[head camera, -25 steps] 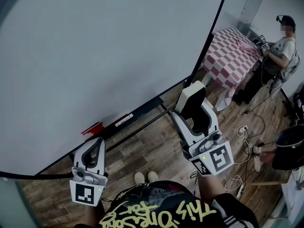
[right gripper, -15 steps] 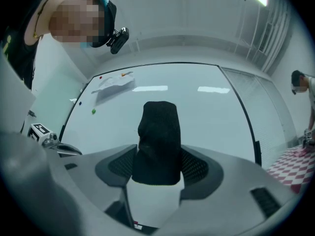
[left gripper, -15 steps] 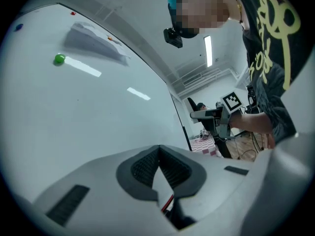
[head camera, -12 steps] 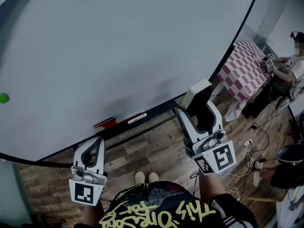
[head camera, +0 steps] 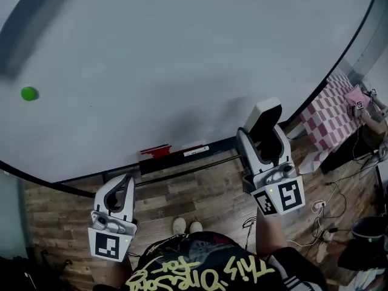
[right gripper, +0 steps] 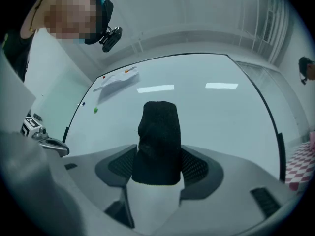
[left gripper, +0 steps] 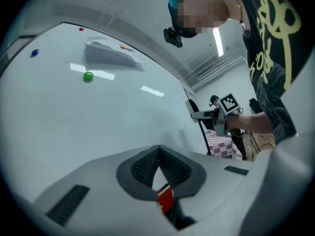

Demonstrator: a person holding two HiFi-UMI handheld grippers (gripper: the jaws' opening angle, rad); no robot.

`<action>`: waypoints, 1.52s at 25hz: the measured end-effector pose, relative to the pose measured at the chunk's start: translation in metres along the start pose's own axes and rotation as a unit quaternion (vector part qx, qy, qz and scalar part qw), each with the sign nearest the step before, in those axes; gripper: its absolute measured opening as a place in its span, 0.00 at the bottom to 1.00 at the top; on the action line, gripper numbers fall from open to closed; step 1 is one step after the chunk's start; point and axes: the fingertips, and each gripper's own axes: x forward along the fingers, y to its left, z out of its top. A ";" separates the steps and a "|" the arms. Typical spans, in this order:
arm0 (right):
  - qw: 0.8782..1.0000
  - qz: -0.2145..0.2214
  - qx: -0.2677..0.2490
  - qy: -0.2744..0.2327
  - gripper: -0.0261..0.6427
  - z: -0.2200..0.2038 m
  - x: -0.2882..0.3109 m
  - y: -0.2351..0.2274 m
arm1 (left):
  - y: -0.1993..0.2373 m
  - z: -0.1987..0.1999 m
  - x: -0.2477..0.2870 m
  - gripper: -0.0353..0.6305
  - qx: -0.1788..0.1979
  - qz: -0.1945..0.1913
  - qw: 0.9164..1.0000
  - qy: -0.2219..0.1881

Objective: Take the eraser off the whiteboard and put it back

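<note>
The eraser (head camera: 262, 117), white-backed with black felt (right gripper: 158, 140), stands upright between the jaws of my right gripper (head camera: 265, 139), which is shut on it. It is held just in front of the lower part of the large whiteboard (head camera: 182, 59), felt side toward the board in the right gripper view. My left gripper (head camera: 123, 184) hangs lower at the left, below the board's bottom edge, jaws shut with nothing between them (left gripper: 158, 151). A red object (head camera: 156, 150) lies on the board's tray (head camera: 188, 155).
A green magnet (head camera: 28, 93) sticks to the board at the left. Wood floor (head camera: 194, 193) runs below the tray. A checked tablecloth (head camera: 333, 111) and another person (head camera: 371, 117) are at the far right, with cables (head camera: 321, 208) on the floor.
The view has swung left, bringing the green magnet into sight. My right gripper with the eraser has shifted right and closer to the board's lower edge. The left gripper has barely moved.
</note>
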 end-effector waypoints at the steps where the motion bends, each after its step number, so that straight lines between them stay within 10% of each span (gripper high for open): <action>1: 1.000 0.003 0.001 0.001 0.44 -0.001 0.004 0.001 | 0.002 -0.001 -0.004 0.06 0.000 0.007 1.000 0.002; 14: 1.000 0.028 0.000 0.012 0.44 -0.012 0.049 0.002 | 0.031 -0.002 -0.042 0.06 0.003 0.089 0.996 0.018; 38: 0.998 0.016 0.003 0.056 0.44 -0.038 0.077 -0.003 | 0.040 -0.006 -0.058 0.06 0.008 0.118 0.993 0.028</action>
